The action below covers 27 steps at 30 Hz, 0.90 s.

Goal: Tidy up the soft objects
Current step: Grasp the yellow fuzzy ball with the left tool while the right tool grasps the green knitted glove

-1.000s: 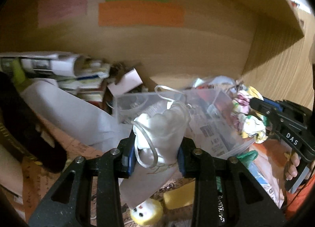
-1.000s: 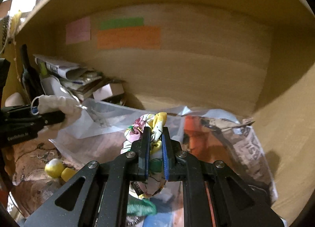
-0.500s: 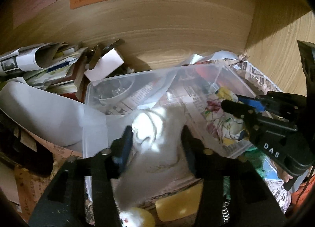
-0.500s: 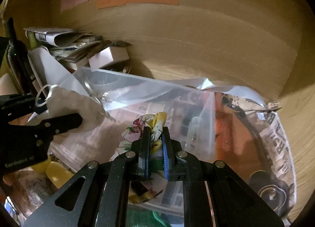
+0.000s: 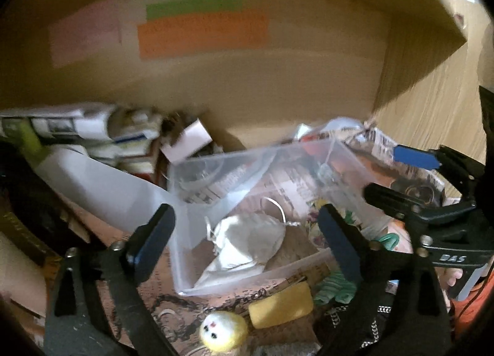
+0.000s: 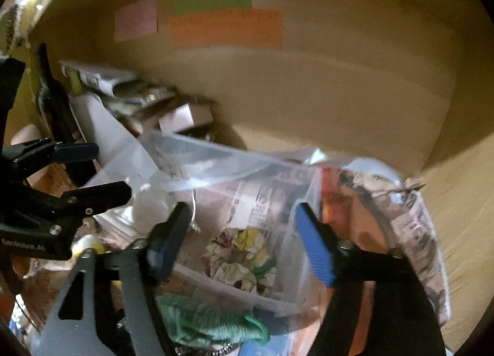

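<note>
A clear plastic bin stands on the shelf in front of me. A white cloth pouch lies inside it. A floral cloth lies in the same bin on its right side. My left gripper is open and empty above the pouch. My right gripper is open and empty above the floral cloth. The right gripper also shows at the right of the left wrist view. The left gripper shows at the left of the right wrist view.
A green soft item, a yellow sponge and a yellow plush chick lie before the bin. Stacked papers and a small white box sit back left. Newspaper lines the shelf. Wooden walls close the back and right.
Both grippers have opened and pulled back. The white pouch and the floral cloth were let go and now lie in the bin.
</note>
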Each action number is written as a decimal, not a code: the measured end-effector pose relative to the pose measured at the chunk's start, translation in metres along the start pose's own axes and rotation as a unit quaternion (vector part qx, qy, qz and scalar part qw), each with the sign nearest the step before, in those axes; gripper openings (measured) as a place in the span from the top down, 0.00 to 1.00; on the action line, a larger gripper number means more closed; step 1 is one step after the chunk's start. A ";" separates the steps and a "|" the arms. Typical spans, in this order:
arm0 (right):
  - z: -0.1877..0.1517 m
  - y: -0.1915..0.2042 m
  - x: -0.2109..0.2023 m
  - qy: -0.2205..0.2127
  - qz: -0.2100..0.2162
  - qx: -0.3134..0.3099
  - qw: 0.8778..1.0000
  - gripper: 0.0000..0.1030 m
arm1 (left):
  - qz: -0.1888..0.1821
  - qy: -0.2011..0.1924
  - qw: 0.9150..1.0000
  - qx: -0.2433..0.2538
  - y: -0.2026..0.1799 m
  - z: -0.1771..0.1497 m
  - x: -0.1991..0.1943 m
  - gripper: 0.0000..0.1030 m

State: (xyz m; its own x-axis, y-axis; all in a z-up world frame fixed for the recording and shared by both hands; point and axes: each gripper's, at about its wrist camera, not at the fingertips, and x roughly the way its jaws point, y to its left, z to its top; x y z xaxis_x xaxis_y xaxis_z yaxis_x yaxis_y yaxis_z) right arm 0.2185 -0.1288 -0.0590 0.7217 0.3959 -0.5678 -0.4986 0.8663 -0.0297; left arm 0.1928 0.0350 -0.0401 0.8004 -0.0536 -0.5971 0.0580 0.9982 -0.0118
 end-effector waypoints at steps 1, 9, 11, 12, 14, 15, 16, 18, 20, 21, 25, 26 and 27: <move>0.000 0.000 -0.008 -0.011 -0.001 -0.001 1.000 0.21 | 0.002 -0.008 1.000 -0.001 0.001 0.000 -0.007 0.04; -0.012 0.000 -0.050 -0.048 -0.002 0.005 0.999 0.08 | 0.013 -0.030 0.999 -0.013 0.016 -0.020 -0.043 0.01; -0.019 0.001 -0.053 -0.045 0.000 0.008 0.999 0.08 | 0.018 -0.023 0.999 -0.016 0.020 -0.031 -0.045 0.01; -0.023 0.002 -0.054 -0.041 0.004 0.011 0.999 0.07 | 0.019 -0.018 1.000 -0.017 0.021 -0.037 -0.046 0.01; -0.030 0.004 -0.054 -0.035 0.011 0.017 0.999 0.07 | 0.021 -0.005 1.000 -0.021 0.024 -0.047 -0.044 0.01; -0.035 0.005 -0.053 -0.031 0.016 0.021 0.999 0.07 | 0.022 0.003 0.999 -0.024 0.027 -0.052 -0.042 0.01; -0.038 0.007 -0.051 -0.025 0.020 0.024 0.999 0.07 | 0.022 0.011 0.999 -0.026 0.028 -0.057 -0.041 0.01; -0.046 0.012 -0.047 -0.012 0.030 0.029 0.999 0.07 | 0.022 0.028 0.999 -0.029 0.031 -0.067 -0.035 0.01; -0.052 0.016 -0.041 0.000 0.036 0.030 0.999 0.07 | 0.024 0.044 0.998 -0.033 0.034 -0.076 -0.028 0.01; -0.056 0.018 -0.037 0.007 0.039 0.031 0.999 0.07 | 0.024 0.051 0.998 -0.035 0.035 -0.081 -0.025 0.01; -0.067 0.025 -0.023 0.032 0.042 0.034 0.998 0.08 | 0.023 0.070 0.996 -0.044 0.038 -0.095 -0.013 0.01; -0.070 0.025 -0.021 0.037 0.041 0.035 0.998 0.08 | 0.020 0.073 0.996 -0.047 0.040 -0.099 -0.010 0.01; -0.071 0.026 -0.018 0.044 0.041 0.037 0.998 0.08 | 0.016 0.076 0.996 -0.051 0.041 -0.101 -0.007 0.01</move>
State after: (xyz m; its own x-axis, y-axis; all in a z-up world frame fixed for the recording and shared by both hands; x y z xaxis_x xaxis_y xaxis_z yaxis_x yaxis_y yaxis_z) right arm 0.1590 -0.1353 -0.1083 0.6337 0.4403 -0.6361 -0.5146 0.8538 0.0784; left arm 0.1287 0.0787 -0.1172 0.7005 -0.0245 -0.7133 -0.0344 0.9971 -0.0680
